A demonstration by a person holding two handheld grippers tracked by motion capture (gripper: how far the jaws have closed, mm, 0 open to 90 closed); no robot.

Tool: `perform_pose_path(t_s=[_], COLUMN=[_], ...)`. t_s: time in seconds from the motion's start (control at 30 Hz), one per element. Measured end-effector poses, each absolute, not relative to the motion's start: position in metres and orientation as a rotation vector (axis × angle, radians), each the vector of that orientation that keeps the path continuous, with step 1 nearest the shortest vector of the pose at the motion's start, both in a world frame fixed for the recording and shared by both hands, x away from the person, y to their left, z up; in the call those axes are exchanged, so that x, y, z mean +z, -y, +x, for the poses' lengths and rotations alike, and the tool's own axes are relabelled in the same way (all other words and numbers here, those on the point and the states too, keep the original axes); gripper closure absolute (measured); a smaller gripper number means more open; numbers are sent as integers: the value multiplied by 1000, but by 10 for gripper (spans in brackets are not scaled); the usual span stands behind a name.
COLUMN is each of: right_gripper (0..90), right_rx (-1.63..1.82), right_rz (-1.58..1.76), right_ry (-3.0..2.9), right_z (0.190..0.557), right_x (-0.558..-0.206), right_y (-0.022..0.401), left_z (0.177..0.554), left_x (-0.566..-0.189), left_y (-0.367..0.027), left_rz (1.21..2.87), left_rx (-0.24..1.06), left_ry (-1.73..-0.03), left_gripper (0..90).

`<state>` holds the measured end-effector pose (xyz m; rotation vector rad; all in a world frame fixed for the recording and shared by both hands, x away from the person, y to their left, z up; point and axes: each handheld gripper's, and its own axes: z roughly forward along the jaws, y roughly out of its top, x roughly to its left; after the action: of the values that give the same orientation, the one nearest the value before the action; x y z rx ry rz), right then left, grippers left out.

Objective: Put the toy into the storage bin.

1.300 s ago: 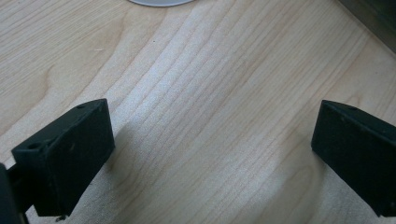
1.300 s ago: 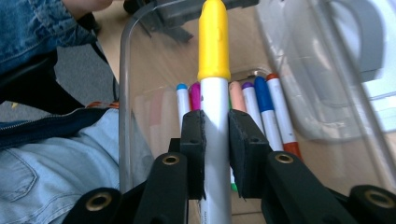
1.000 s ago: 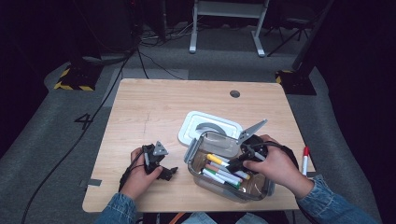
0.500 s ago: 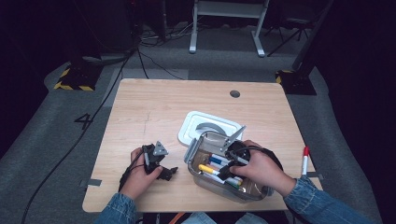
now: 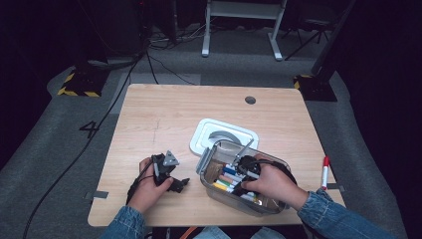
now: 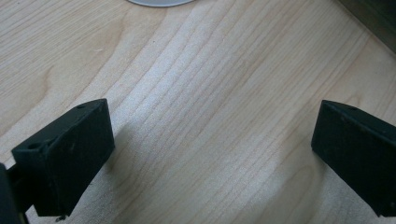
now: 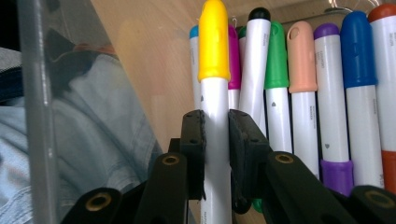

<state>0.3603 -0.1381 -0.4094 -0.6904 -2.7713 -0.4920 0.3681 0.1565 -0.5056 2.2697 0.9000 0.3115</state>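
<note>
My right gripper (image 7: 215,135) is shut on a white marker with a yellow cap (image 7: 214,70), its pads pressed on the barrel just below the cap. In the high view the right gripper (image 5: 234,180) reaches down inside a clear plastic bin (image 5: 208,162) at the table's front right. Several markers lie in the bin, among them green (image 7: 276,56), peach (image 7: 301,60), purple (image 7: 327,46) and blue (image 7: 358,46). My left gripper (image 5: 180,183) rests on the wood left of the bin. Its jaws stand wide open with bare tabletop between them (image 6: 212,154).
The bin's white lid (image 5: 224,135) lies flat just behind the bin. A red-capped marker (image 5: 324,172) lies alone near the table's right edge. The bin's clear wall (image 7: 35,93) stands close to the left of the held marker. A denim sleeve shows through it.
My right hand has moved left and down, from above the bin's right side into the bin. The left hand and its gripper have stayed put.
</note>
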Motion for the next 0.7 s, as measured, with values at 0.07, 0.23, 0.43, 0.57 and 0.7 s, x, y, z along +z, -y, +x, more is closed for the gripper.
perform_pose_path(t_s=[0.07, 0.23, 0.43, 0.57, 0.7], right_gripper=[746, 671, 587, 551, 535], right_rx=[-500, -543, -731, -874, -976], right_rz=[-696, -715, -765, -829, -900], right_ry=[2766, 2772, 2843, 2860, 2880], right_z=[361, 360, 367, 371, 376], right_x=[-410, -410, -389, -369, -356], right_y=[138, 136, 148, 167, 187], left_z=[368, 368, 368, 368, 368], left_x=[-506, -506, -506, -506, -506], left_y=[-156, -156, -156, -156, -156], left_rz=[2269, 2269, 2269, 2269, 2270], left_rx=[312, 312, 311, 311, 311], left_ry=[-901, -900, -900, -901, -900], left_gripper=[0, 0, 0, 0, 0])
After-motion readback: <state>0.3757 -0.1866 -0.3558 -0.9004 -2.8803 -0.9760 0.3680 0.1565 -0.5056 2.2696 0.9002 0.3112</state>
